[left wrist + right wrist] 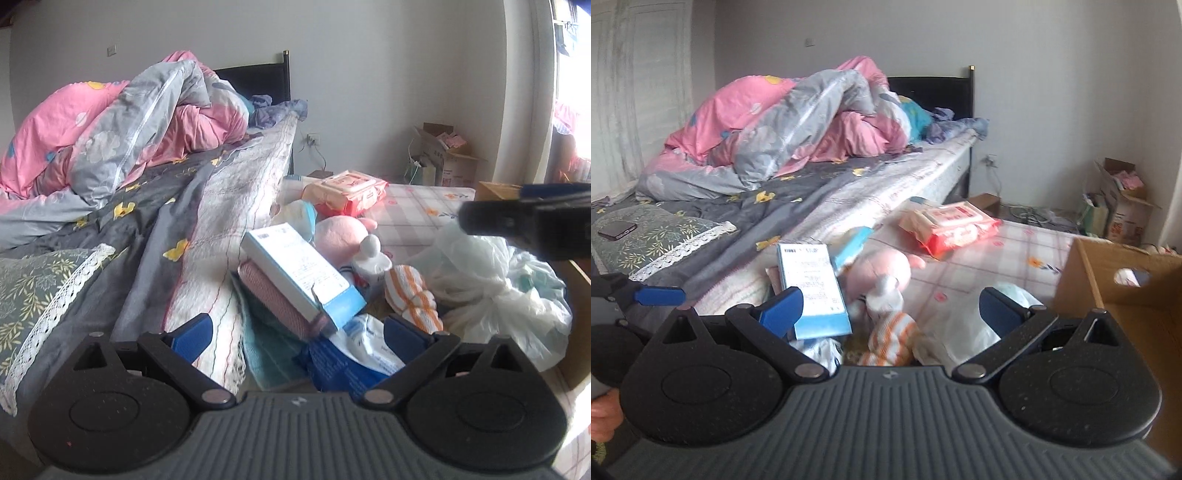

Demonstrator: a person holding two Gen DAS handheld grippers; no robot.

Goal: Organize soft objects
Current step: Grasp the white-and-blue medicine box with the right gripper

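Grippers first: left gripper (pixel 297 338) spread wide, empty, poised over a blue-and-white box (pixel 301 275) atop a pink mesh roll (pixel 280 301). Right gripper (pixel 891 312) equally wide, gripping nothing, above an orange-striped cloth (pixel 892 341). Beyond, pink plush toy (pixel 881 271), wipes packs (pixel 951 225), checked mat (pixel 1015 251); cardboard box (pixel 1126 291) to the right; bed (pixel 798 192) alongside on the left.

No legible text — print blurred.
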